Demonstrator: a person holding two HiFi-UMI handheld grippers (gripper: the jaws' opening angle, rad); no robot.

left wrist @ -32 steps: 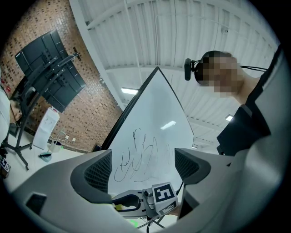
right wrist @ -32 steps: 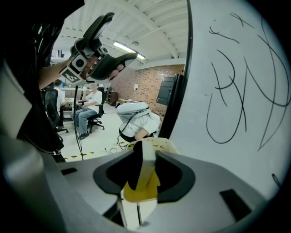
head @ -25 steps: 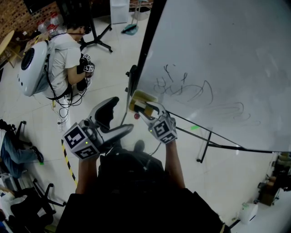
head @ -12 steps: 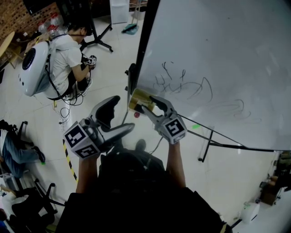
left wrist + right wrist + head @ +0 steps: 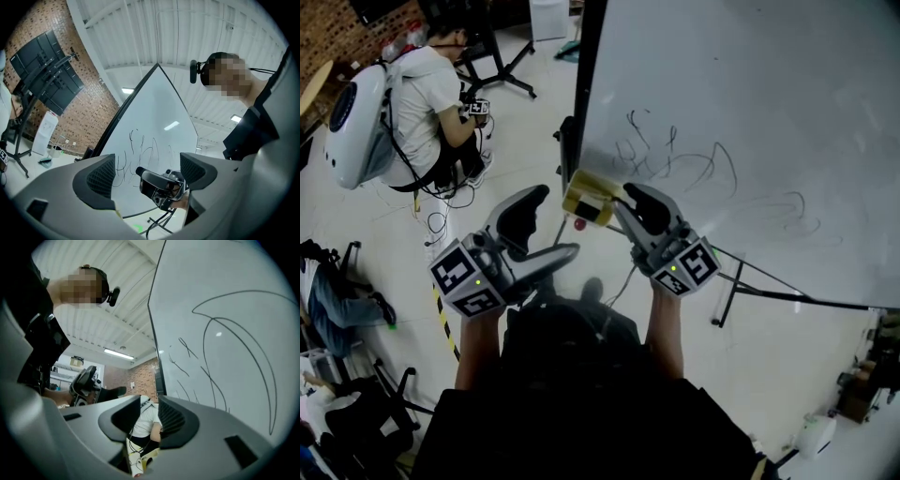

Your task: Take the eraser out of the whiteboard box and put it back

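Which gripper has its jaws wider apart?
The left gripper: jaws wide apart, empty. The right gripper is closing its jaws, a narrow gap, nothing between.

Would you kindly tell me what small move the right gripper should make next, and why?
Probably reopen the right gripper and lower it toward the yellow box at the whiteboard corner. Its jaws are closing with nothing between them: only the room shows through the gap, and the box lies below its tips. I cannot make out the eraser itself.
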